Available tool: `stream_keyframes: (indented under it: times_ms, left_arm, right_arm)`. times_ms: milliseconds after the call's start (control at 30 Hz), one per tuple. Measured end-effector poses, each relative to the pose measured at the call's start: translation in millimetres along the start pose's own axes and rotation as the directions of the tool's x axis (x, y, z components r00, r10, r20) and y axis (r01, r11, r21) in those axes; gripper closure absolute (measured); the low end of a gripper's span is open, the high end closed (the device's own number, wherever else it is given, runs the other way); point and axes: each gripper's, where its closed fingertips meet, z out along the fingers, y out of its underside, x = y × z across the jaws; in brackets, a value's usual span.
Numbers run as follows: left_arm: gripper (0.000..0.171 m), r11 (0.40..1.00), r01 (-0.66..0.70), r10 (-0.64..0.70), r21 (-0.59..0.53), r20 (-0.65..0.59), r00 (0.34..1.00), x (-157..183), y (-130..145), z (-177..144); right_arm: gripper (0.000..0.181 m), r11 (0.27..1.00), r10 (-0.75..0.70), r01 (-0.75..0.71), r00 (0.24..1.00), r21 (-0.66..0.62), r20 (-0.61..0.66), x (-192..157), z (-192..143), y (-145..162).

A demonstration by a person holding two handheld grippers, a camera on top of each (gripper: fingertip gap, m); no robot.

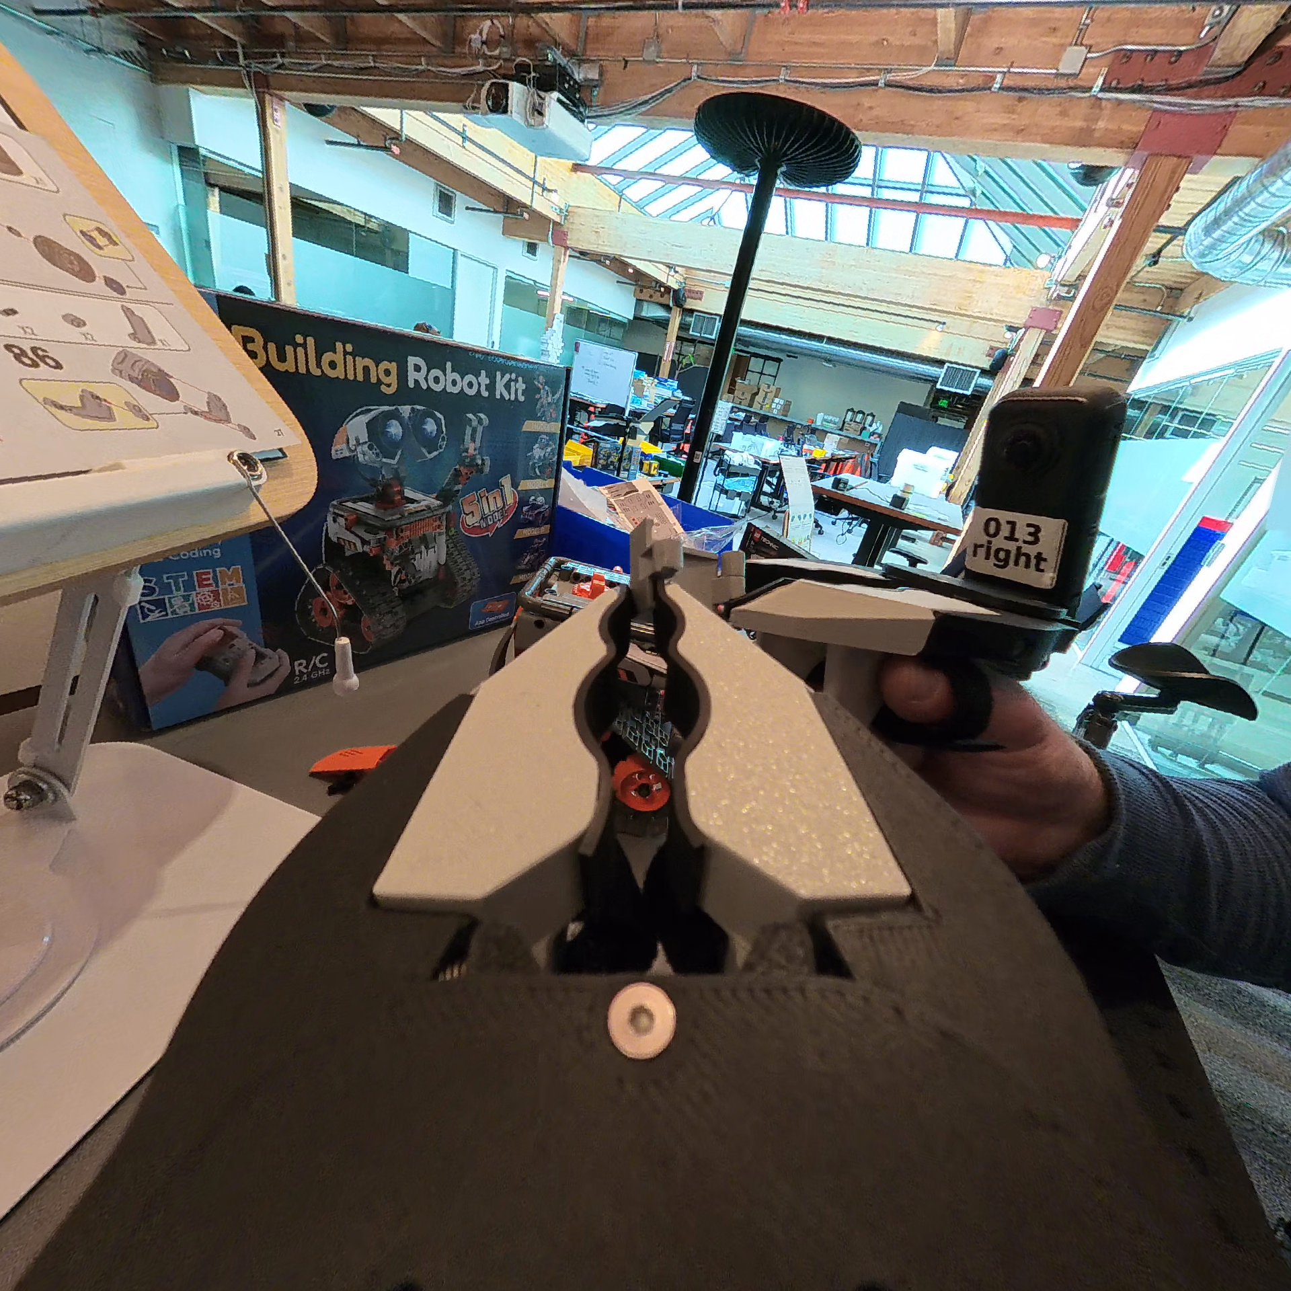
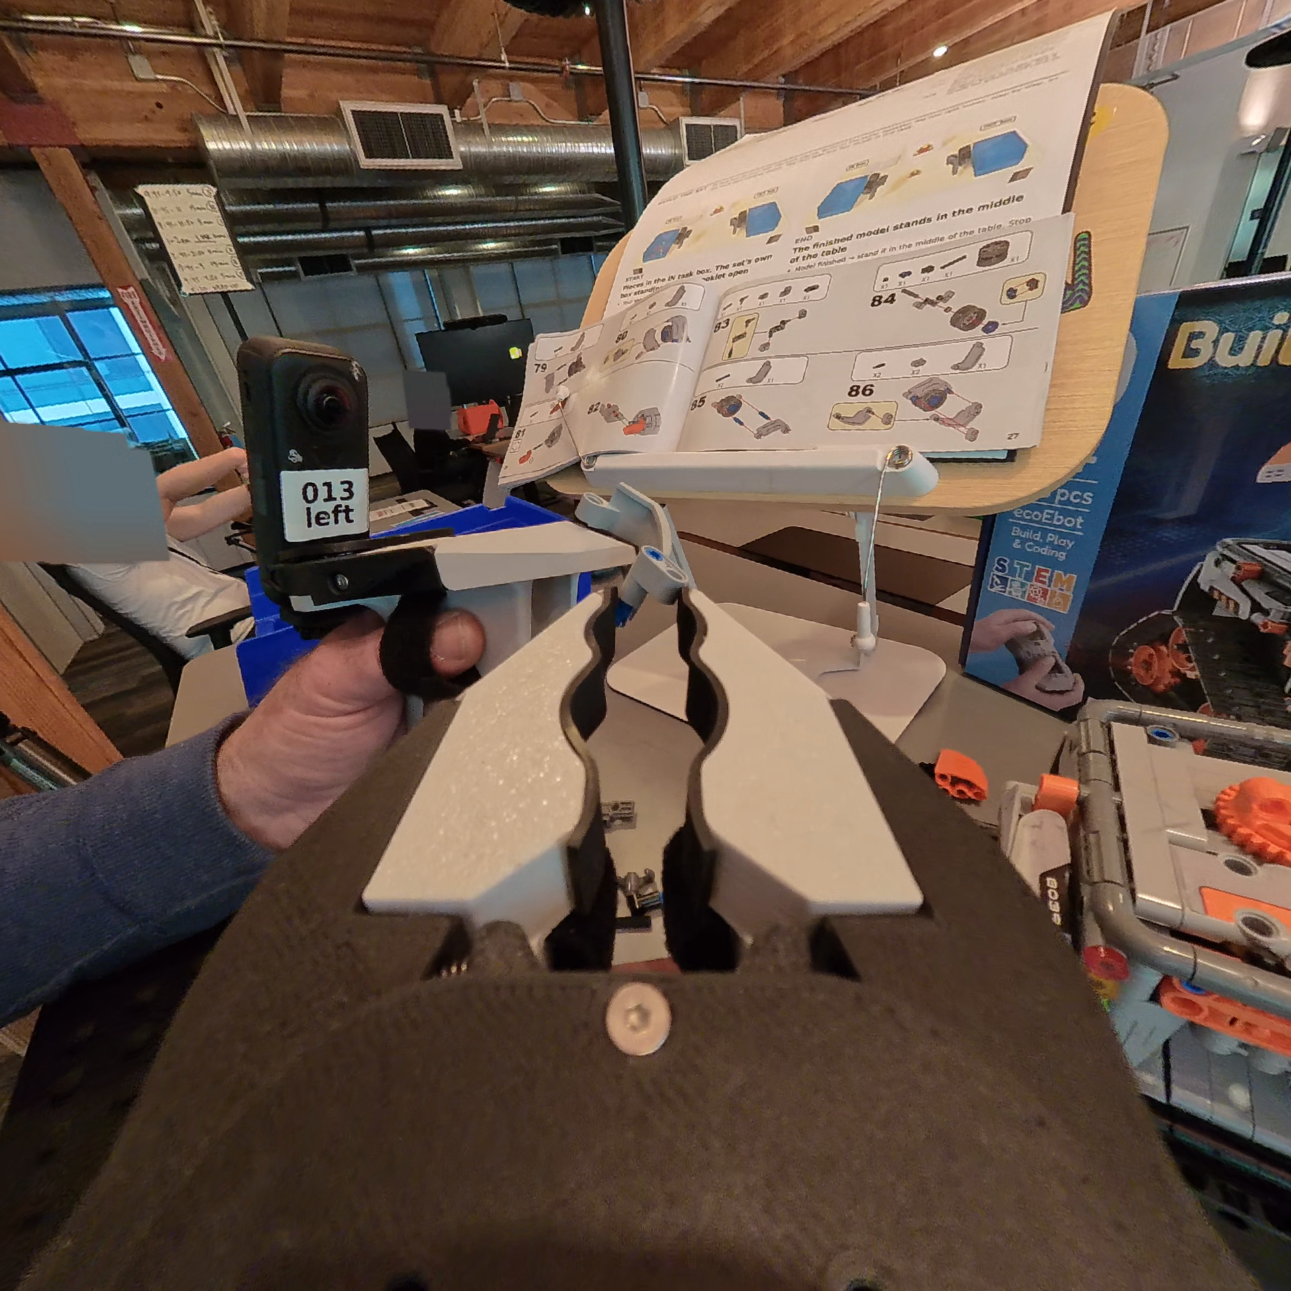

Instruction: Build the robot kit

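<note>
My left gripper [image 1: 653, 590] is shut on a small upright grey building piece [image 1: 653, 552] held up in the air. In the right wrist view it comes in from the left, and the piece shows as a curved light-grey part [image 2: 622, 513]. My right gripper [image 2: 648, 594] is closed around a grey connector with blue pins [image 2: 657, 569], which touches the lower end of the curved part. In the left wrist view the right gripper [image 1: 733, 604] reaches in from the right, with its tips against the left gripper's tips. A hand holds each gripper.
An open instruction booklet [image 2: 803, 349] rests on a tilted wooden stand [image 2: 1090, 391] with a white base [image 2: 803, 670]. The kit box [image 1: 391, 503] stands behind. A partly built grey and orange model [image 2: 1187, 873] sits at the right. Loose pieces include an orange one [image 2: 960, 775] and small ones [image 2: 639, 891]. A blue bin [image 2: 489, 524] is at the back. My left and right fingertips are right by each other.
</note>
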Motion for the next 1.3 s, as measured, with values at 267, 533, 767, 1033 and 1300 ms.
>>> stream_keyframes:
  times_ms: [267, 533, 767, 1033, 1300]
  left_arm:
    - [0.168, 1.0, 0.0, -0.001, 0.014, 0.02, 1.0, -1.9, -0.9, 0.0]
    - [0.168, 0.999, 0.003, -0.005, 0.043, 0.033, 0.999, -2.4, -2.7, -0.1]
    - [0.168, 1.0, -0.009, 0.009, 0.003, -0.002, 1.0, 1.8, -1.6, 0.3]
    - [0.169, 0.996, -0.082, 0.083, -0.035, 0.03, 0.996, -0.1, 0.1, -1.6]
    - [0.169, 0.984, -0.169, 0.174, -0.065, 0.096, 0.98, -3.0, 0.7, -1.9]
  right_arm:
    - [0.164, 1.0, -0.013, 0.012, 1.0, -0.012, -0.017, 1.8, 1.1, 1.2]
    - [0.17, 1.0, 0.015, -0.016, 1.0, -0.02, -0.005, -1.2, 4.0, 4.3]
    - [0.148, 0.999, 0.053, -0.053, 0.999, -0.011, 0.014, 5.4, 1.0, -1.2]
    - [0.166, 0.998, 0.068, -0.067, 0.996, -0.022, 0.063, 0.1, 2.6, -0.5]
    - [0.166, 0.999, 0.029, -0.028, 1.0, -0.047, 0.011, 3.1, 4.4, 5.1]
